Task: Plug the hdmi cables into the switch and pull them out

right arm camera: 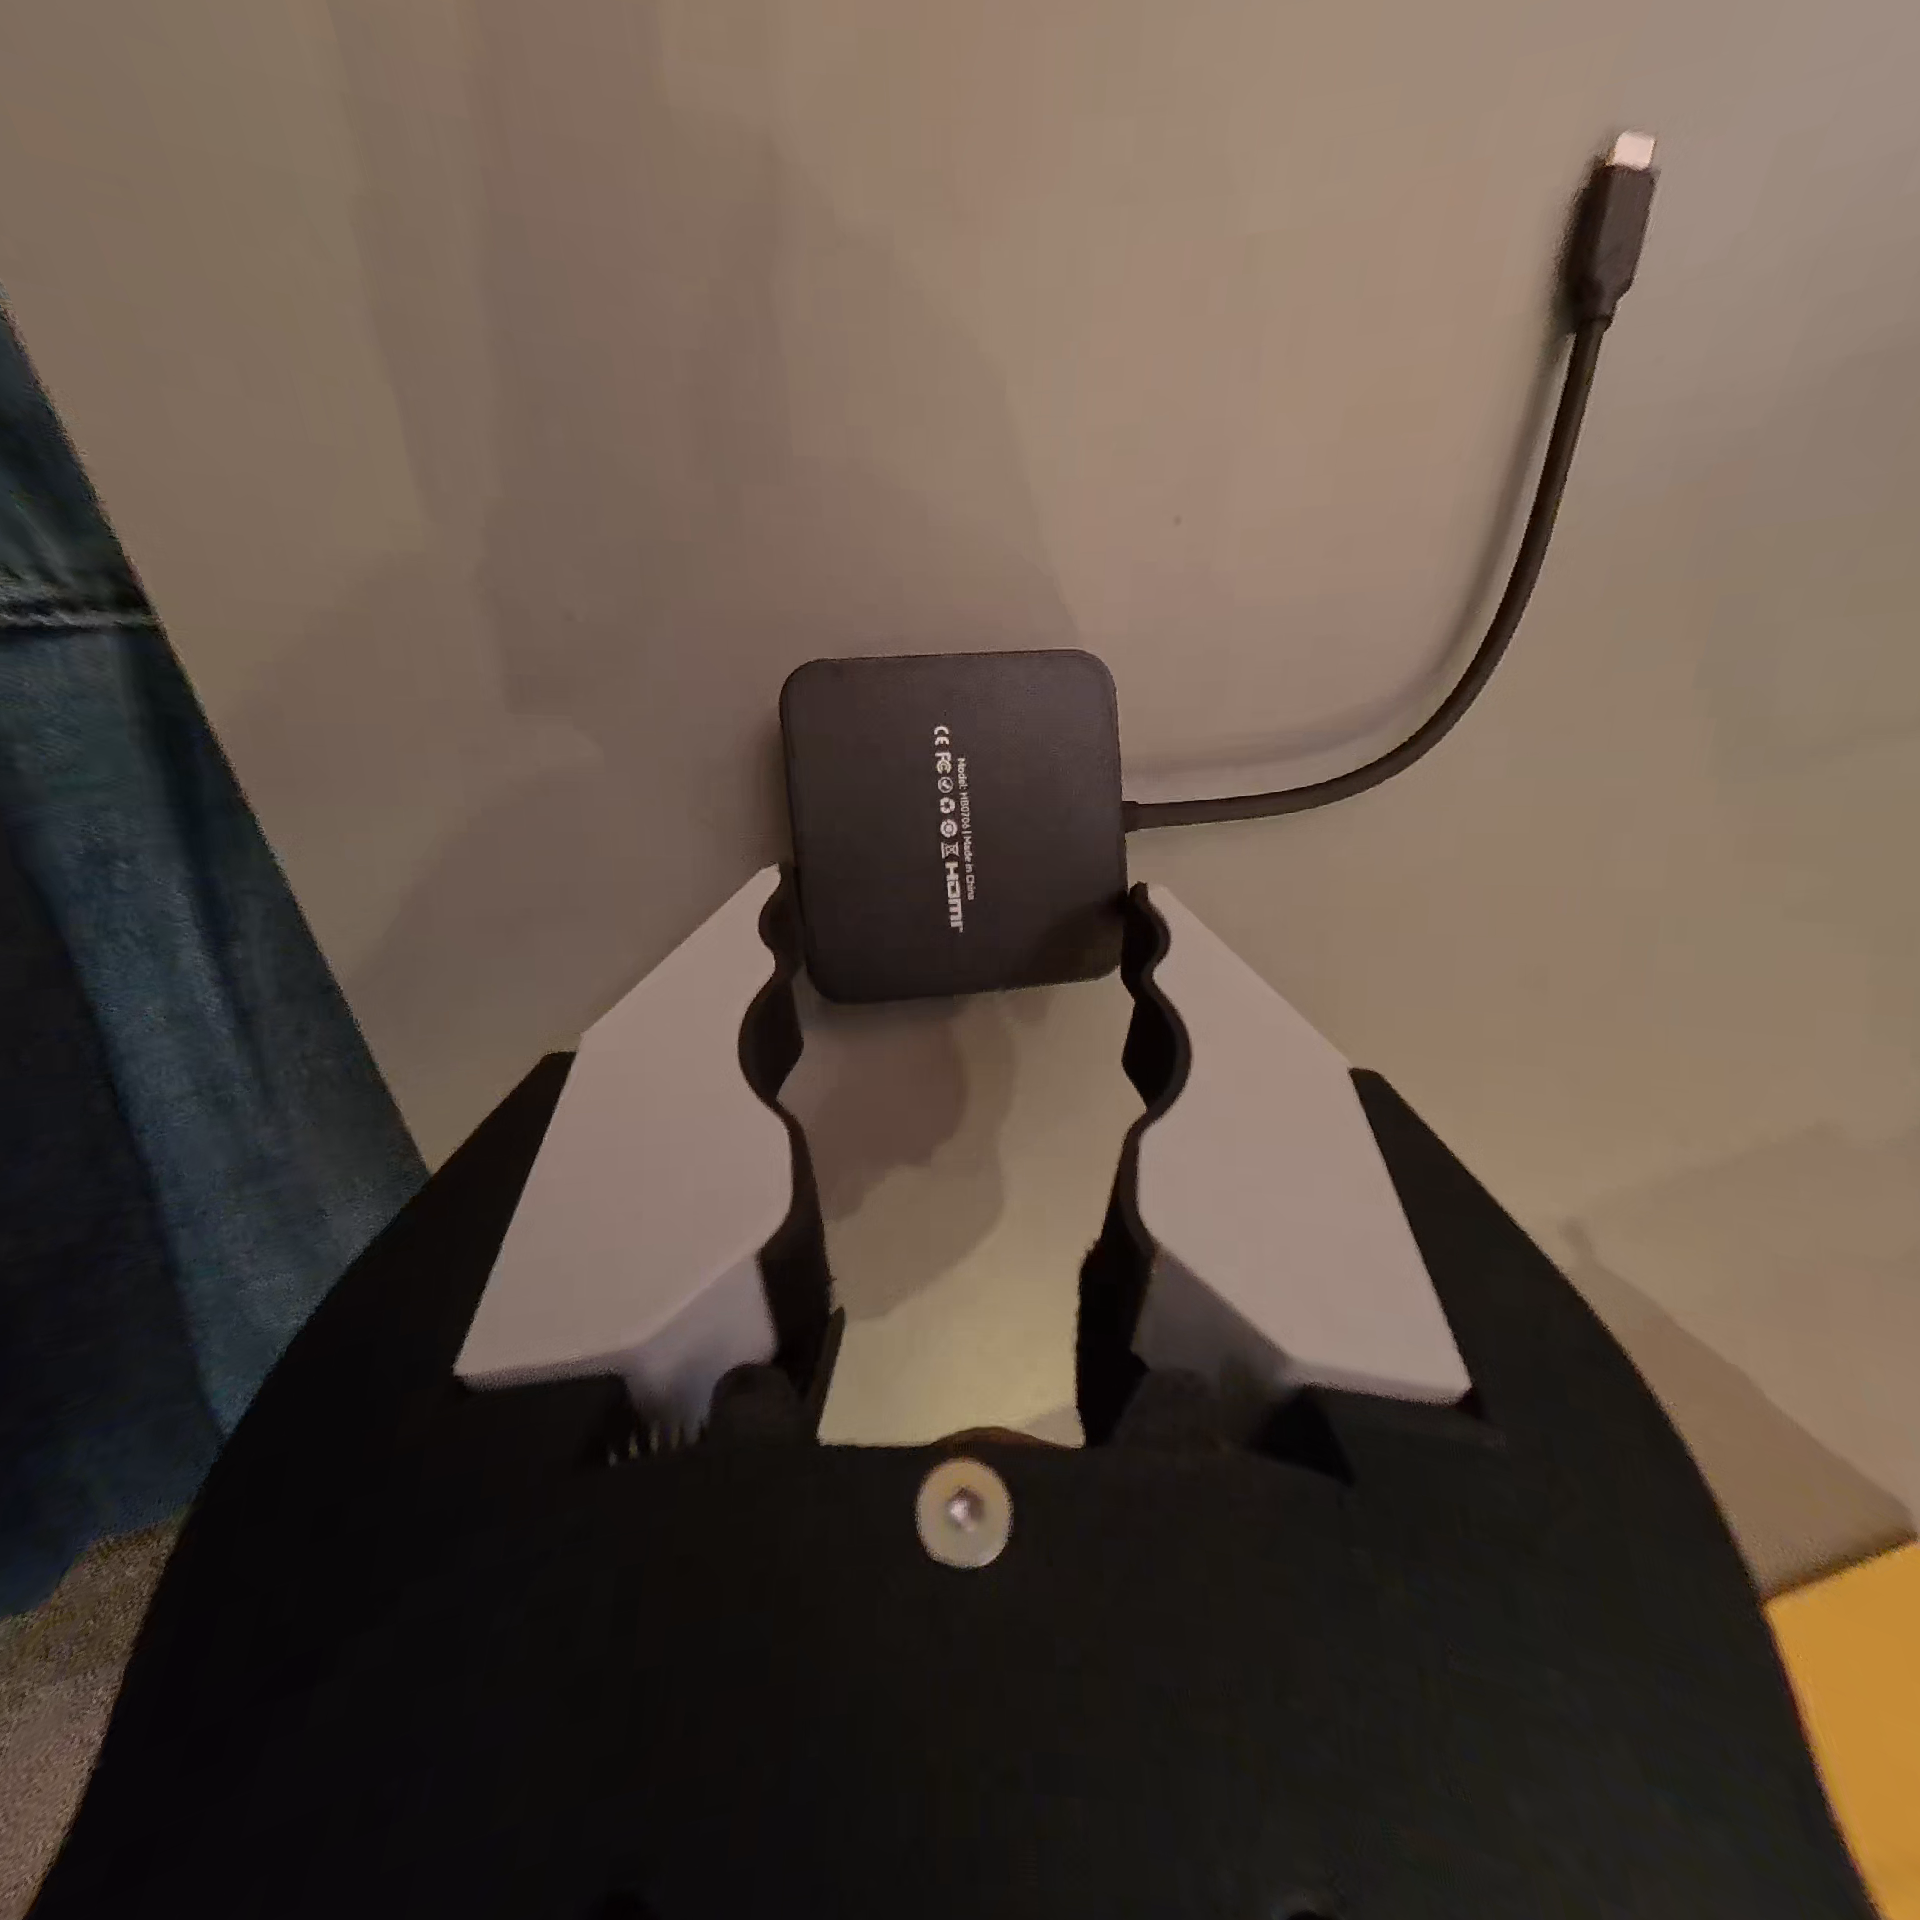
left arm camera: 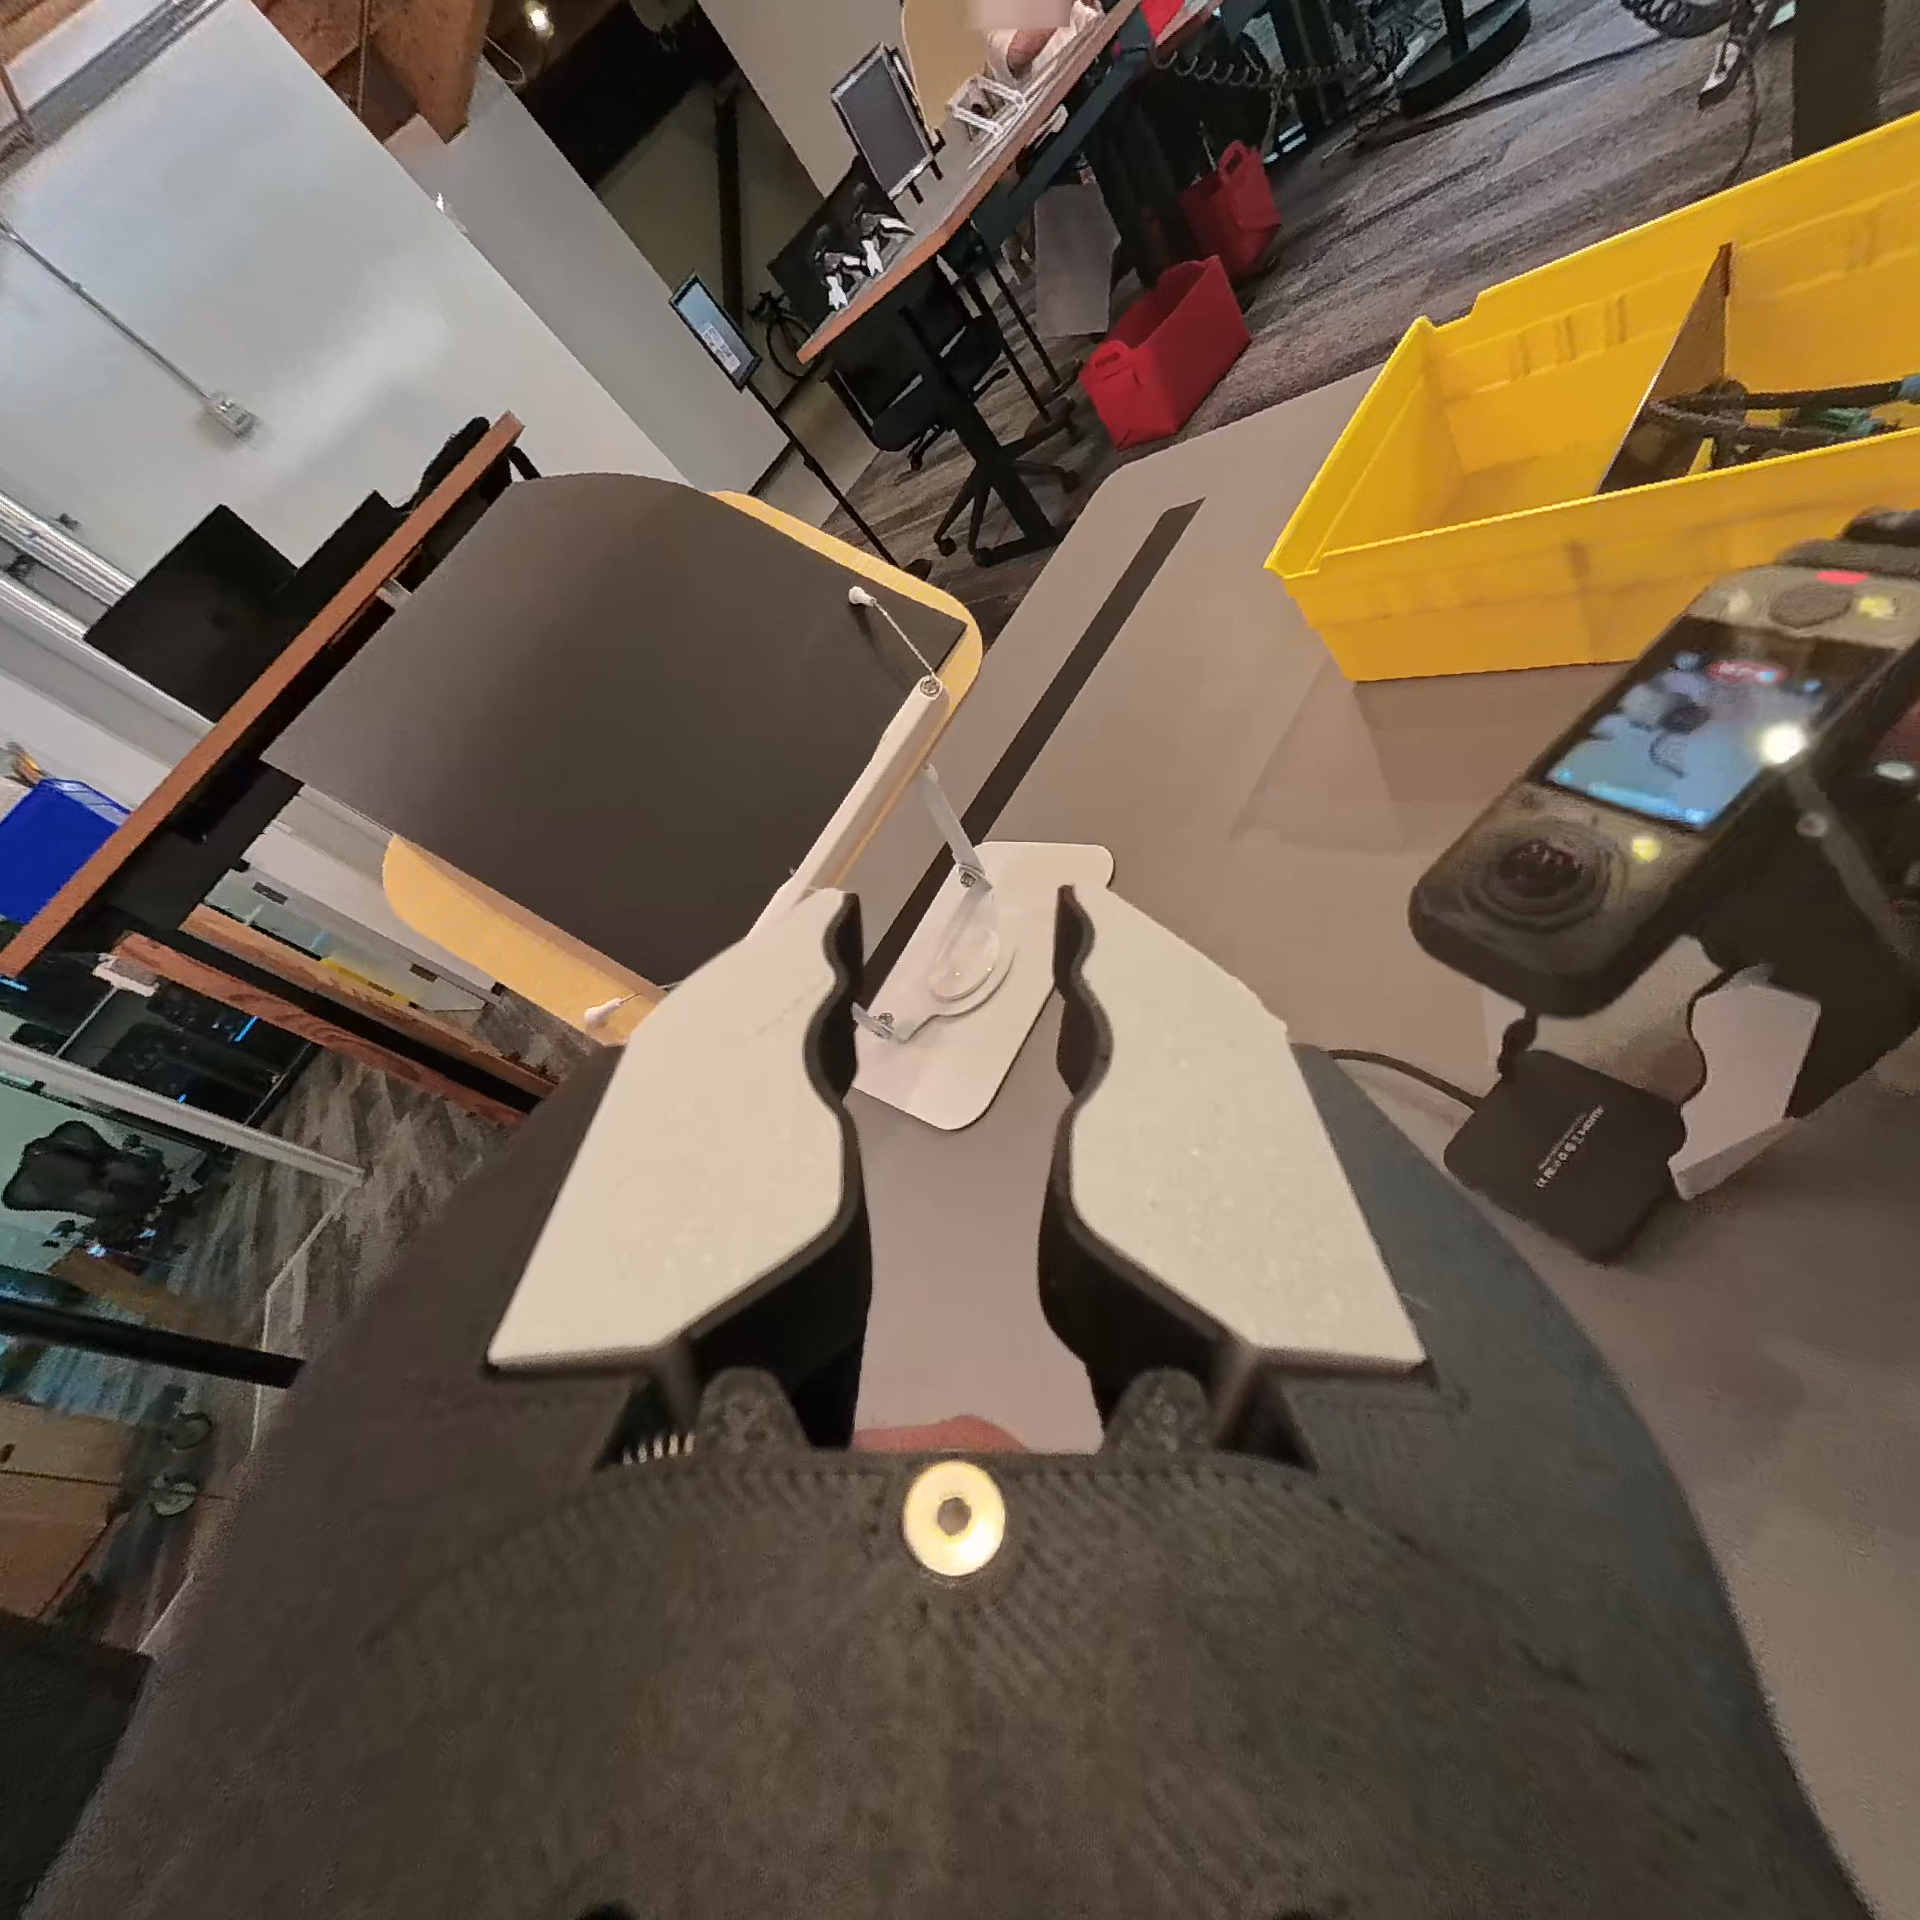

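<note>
A: Where is the HDMI switch (right arm camera: 951, 826) found?

B: Flat on the grey table (right arm camera: 520, 312), straddled by the right gripper (right arm camera: 956, 914), tips at both sides, apparently clamped. Its attached cable (right arm camera: 1496, 665) trails right.

A: And the left gripper (left arm camera: 958, 940)?

B: Parted, empty. The switch should be squeezed squarely. White markings are printed; not repeated.

We see the switch (right arm camera: 951, 826) lying on the table (right arm camera: 1247, 416), between the right gripper's (right arm camera: 956, 914) fingertips. Its cable (right arm camera: 1496, 665) runs rightward, and the bin (left arm camera: 1558, 561) sits behind.
</note>
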The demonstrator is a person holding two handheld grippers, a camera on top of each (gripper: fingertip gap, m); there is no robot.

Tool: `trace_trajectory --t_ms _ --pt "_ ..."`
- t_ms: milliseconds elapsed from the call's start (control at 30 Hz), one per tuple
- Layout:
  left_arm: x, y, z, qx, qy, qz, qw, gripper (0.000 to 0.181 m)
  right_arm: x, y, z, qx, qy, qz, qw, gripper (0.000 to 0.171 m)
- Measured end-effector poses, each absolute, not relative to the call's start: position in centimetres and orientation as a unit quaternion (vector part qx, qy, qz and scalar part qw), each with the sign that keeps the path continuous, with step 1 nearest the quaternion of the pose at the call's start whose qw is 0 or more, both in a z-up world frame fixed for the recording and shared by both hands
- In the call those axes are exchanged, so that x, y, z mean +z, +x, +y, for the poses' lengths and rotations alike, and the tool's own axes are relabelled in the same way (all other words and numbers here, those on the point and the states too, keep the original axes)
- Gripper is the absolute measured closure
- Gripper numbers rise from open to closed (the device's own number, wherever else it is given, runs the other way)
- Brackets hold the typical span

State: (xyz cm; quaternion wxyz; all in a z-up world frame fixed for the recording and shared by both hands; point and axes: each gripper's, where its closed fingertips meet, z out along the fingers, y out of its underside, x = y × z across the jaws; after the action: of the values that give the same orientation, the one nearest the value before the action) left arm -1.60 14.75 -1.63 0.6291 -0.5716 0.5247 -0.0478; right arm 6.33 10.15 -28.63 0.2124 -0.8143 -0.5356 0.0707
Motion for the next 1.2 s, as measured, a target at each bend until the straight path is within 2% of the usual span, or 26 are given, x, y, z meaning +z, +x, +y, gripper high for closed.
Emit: trace_trajectory --t_ms 133,267,400,500,633,767,1033,1200 --pt "-1.3 -1.6 14.6 -0.052 -0.57 0.522 0.632 0.147 -25.0 6.7 10.7 0.095 -0.813 -0.51 0.265 0.111" --pt "-1.0 -2.0 14.8 -0.052 -0.572 0.518 0.634 0.147 -18.2 9.2 11.9 0.091 -0.804 -0.475 0.346 0.111" --pt "-1.0 -2.3 15.0 -0.046 -0.573 0.516 0.635 0.147 -11.1 15.2 14.0 0.058 -0.807 -0.409 0.422 0.111" --pt "-0.9 -2.5 15.1 -0.044 -0.574 0.516 0.635 0.147 -8.8 22.2 16.1 0.012 -0.832 -0.333 0.444 0.111" --pt "-1.0 -2.6 15.3 -0.036 -0.577 0.518 0.631 0.147 -11.5 31.8 18.3 -0.024 -0.885 -0.222 0.409 0.112" --pt "-1.3 -2.7 15.5 -0.031 -0.582 0.521 0.624 0.147 -16.4 37.1 19.0 -0.02 -0.922 -0.15 0.356 0.112" --pt "-2.7 -3.2 16.7 -0.019 -0.603 0.525 0.6 0.146 -23.7 38.6 18.9 -0.001 -0.964 -0.133 0.23 0.111" --pt "-3.2 -4.6 17.8 0.006 -0.618 0.527 0.584 0.145 -23.1 38.4 19.2 0.007 -0.964 -0.13 0.232 0.105"
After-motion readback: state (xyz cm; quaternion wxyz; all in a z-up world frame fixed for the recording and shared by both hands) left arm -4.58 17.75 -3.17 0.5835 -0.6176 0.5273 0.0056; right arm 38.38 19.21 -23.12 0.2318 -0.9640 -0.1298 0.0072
